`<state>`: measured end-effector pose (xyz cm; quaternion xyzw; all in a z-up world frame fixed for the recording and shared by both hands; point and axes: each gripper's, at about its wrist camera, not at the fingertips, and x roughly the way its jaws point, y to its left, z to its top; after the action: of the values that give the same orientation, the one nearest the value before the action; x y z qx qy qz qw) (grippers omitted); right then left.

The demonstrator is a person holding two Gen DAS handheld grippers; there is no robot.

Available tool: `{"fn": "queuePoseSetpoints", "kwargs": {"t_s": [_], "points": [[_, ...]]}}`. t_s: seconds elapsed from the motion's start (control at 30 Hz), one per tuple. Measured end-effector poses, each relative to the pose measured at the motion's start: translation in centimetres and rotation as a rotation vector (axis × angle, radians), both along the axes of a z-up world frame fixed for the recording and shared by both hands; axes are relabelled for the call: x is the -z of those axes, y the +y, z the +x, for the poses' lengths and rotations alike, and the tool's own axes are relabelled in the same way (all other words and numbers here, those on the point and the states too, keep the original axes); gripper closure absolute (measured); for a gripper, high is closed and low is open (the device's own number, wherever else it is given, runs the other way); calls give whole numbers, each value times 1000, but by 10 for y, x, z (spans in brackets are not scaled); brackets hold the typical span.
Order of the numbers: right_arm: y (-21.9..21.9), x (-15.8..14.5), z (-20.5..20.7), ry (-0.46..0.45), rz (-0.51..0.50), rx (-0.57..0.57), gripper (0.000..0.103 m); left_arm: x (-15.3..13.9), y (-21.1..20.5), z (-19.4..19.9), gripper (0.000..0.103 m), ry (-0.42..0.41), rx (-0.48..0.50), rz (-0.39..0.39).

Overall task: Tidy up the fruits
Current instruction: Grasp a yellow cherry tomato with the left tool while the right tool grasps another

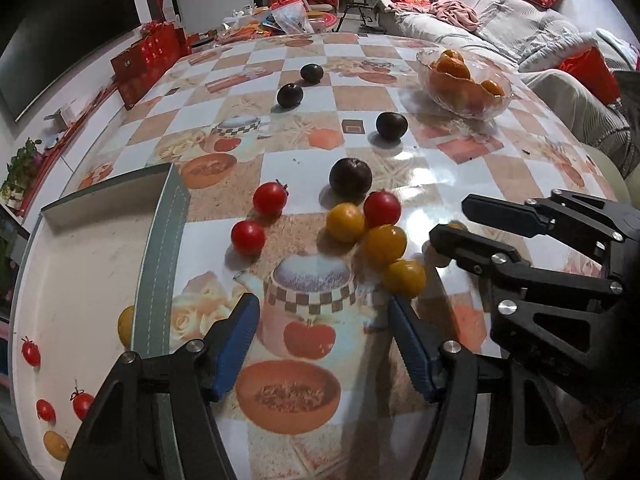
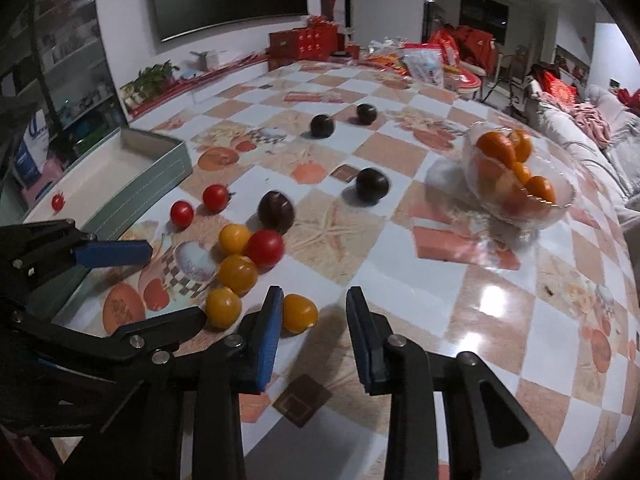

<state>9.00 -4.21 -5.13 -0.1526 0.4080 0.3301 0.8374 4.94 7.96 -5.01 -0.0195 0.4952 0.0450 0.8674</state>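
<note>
Red tomatoes (image 1: 271,198) and yellow tomatoes (image 1: 385,244) lie in a loose cluster on the patterned table, with dark plums (image 1: 350,175) behind. My left gripper (image 1: 322,322) is open and empty, just in front of the cluster. My right gripper (image 2: 314,312) is open; a yellow tomato (image 2: 299,313) sits just beside its left finger. The right gripper also shows in the left wrist view (image 1: 452,220). A grey-green tray (image 1: 160,256) at the left holds several small tomatoes (image 1: 82,403).
A glass bowl (image 2: 560,204) of oranges (image 2: 496,146) stands at the right on the table. Several plums (image 2: 322,125) lie further back. Red boxes (image 2: 302,44) and clutter line the far edge. A sofa (image 1: 520,28) is beyond the table.
</note>
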Motion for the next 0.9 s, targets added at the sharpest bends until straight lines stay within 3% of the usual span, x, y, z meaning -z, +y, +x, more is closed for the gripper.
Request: {"fn": "queuePoseSetpoints", "kwargs": {"t_s": [0.33,0.47,0.5,0.57,0.9], "points": [[0,6,2,78,25,-49,70,2,-7,-10,34,5,29,23],[10,8,-3,37,-21,-65,70,0,4,-15,34,13,2,12],[11,8,-4,31,-29,-64,71,0,6,-15,34,12,-4,10],[10,7,-7,22,-33,-65,84,-1,7,-14,34,9,-7,7],[-29,5,-3,39,4,53,84,0,-20,-6,34,-4,42,-29]]}}
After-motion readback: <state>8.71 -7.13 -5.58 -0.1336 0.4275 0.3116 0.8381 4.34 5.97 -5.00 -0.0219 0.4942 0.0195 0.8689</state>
